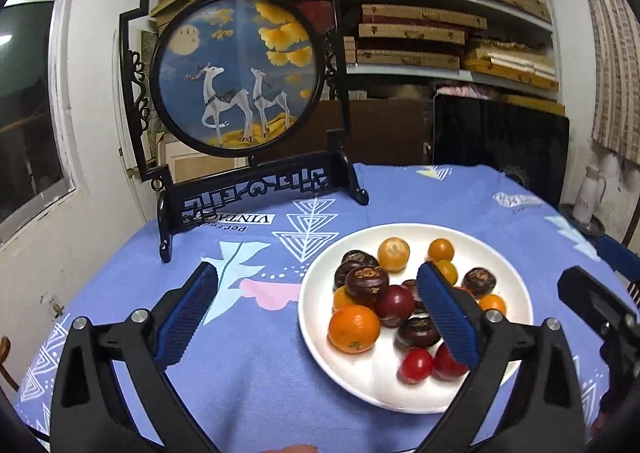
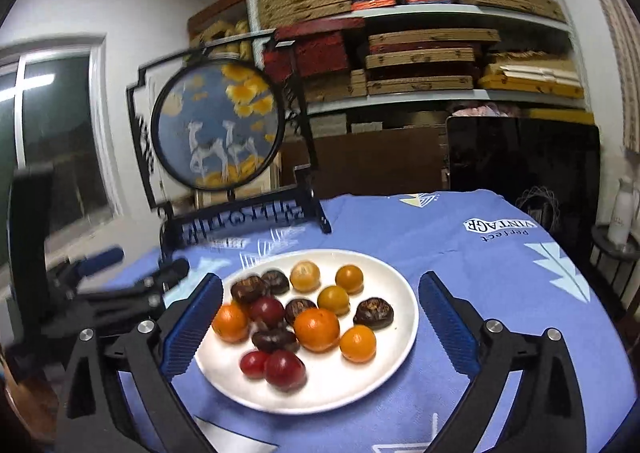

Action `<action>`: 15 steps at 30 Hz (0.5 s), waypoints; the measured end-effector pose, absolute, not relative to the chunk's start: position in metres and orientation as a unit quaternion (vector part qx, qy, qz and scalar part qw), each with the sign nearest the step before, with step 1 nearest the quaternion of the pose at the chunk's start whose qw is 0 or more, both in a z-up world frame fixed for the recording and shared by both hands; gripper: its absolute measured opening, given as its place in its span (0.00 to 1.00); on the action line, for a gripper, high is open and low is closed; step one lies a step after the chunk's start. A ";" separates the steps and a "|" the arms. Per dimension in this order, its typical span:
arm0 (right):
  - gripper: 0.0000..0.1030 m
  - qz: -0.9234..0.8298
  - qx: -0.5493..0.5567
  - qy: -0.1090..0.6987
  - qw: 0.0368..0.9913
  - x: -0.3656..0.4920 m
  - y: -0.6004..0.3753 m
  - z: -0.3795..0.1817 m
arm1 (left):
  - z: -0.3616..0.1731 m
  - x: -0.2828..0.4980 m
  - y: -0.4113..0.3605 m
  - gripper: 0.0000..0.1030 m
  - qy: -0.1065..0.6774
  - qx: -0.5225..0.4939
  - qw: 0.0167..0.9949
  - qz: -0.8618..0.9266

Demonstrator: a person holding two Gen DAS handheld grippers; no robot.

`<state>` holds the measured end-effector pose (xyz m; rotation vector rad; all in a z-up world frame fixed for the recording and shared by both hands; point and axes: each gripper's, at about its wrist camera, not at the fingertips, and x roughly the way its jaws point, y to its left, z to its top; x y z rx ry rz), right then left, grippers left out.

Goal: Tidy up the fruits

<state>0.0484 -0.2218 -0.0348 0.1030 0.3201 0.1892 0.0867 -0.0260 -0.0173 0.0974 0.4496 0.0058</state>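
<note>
A white plate (image 1: pixel 320 317) (image 2: pixel 394 345) sits on the blue patterned tablecloth and holds several mixed fruits: a large orange (image 1: pixel 354 328) (image 2: pixel 316 329), small yellow-orange fruits (image 1: pixel 393 254) (image 2: pixel 358 343), dark brown chestnuts (image 1: pixel 367 284) (image 2: pixel 373 312) and red cherry tomatoes (image 1: pixel 417 365) (image 2: pixel 285 369). My left gripper (image 1: pixel 318 317) is open and empty, above the cloth, with its right finger over the plate. My right gripper (image 2: pixel 320 333) is open and empty, its fingers standing either side of the plate. The right gripper also shows at the right edge of the left wrist view (image 1: pixel 600 289).
A black-framed round deer picture on a stand (image 1: pixel 240 77) (image 2: pixel 218 125) stands at the table's back left. A dark screen (image 1: pixel 500 145) (image 2: pixel 524 161) leans behind the table. Shelves of boxes (image 1: pixel 420 29) fill the back wall. A white bottle (image 1: pixel 590 193) stands at right.
</note>
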 end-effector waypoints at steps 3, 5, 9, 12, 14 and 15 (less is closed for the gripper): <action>0.96 0.103 0.042 0.175 0.978 0.052 -0.216 -0.041 | -0.019 0.086 -0.021 0.95 0.217 0.047 0.975 0.005; 0.96 0.107 0.037 0.181 0.977 0.052 -0.213 -0.043 | -0.022 0.087 -0.020 0.95 0.221 0.050 0.974 0.002; 0.96 0.108 0.028 0.176 0.978 0.048 -0.209 -0.043 | -0.026 0.087 -0.020 0.95 0.233 0.049 0.971 -0.008; 0.96 0.112 0.028 0.178 0.977 0.047 -0.207 -0.043 | -0.028 0.087 -0.023 0.95 0.235 0.054 0.970 -0.014; 0.96 0.114 0.027 0.182 0.976 0.048 -0.206 -0.045 | -0.028 0.086 -0.024 0.95 0.235 0.055 0.970 -0.016; 0.96 0.114 0.027 0.183 0.976 0.048 -0.205 -0.045 | -0.028 0.086 -0.025 0.95 0.236 0.055 0.970 -0.016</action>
